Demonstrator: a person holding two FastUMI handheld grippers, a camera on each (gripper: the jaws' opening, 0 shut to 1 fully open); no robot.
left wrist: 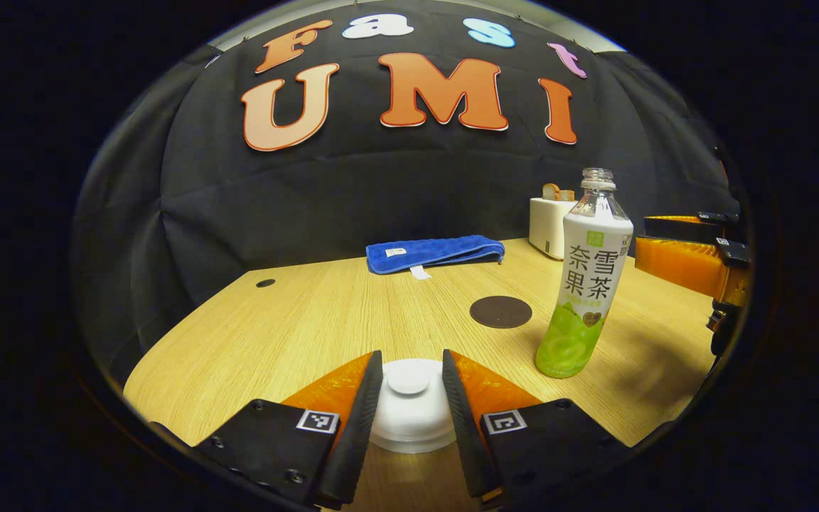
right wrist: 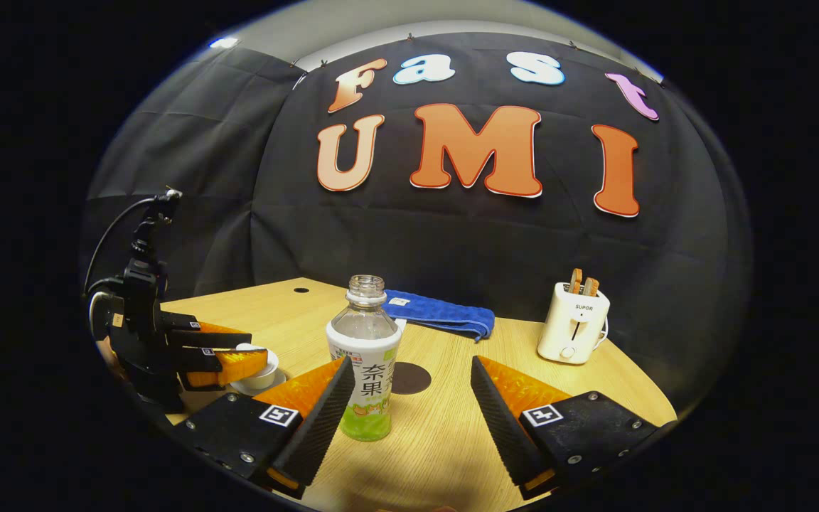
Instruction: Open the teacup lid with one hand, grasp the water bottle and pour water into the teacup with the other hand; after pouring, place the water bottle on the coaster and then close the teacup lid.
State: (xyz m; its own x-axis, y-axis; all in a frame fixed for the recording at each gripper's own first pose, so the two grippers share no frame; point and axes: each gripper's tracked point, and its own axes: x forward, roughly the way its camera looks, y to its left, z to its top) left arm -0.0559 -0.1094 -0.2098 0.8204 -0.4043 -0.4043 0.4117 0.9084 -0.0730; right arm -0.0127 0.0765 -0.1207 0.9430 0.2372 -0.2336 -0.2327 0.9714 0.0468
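Left gripper view, nearest first: your left gripper has its two fingers set either side of the white teacup lid, close against its rim or touching it; whether they actually press cannot be told. The lid sits down on the cup, so I judge the opening step in hand but not completed. Beyond it, to the right, the water bottle stands upright on the tabletop, uncapped, with a green and white label, its base just beside the round dark coaster and not on it. At the far right edge of this view your right gripper shows beside the bottle. Farther back lie a folded blue towel and a white toaster against the booth wall. In the right gripper view, your right gripper has its fingers spread wide apart, holding nothing; the water bottle stands between them towards the left-hand finger, not clamped. Your left gripper shows at the left, over the teacup. The coaster lies bare behind the bottle, the towel and toaster beyond. Finding: no step is finished. Outstanding are lifting the lid, grasping the bottle, pouring, seating the bottle on the coaster, and closing the lid.
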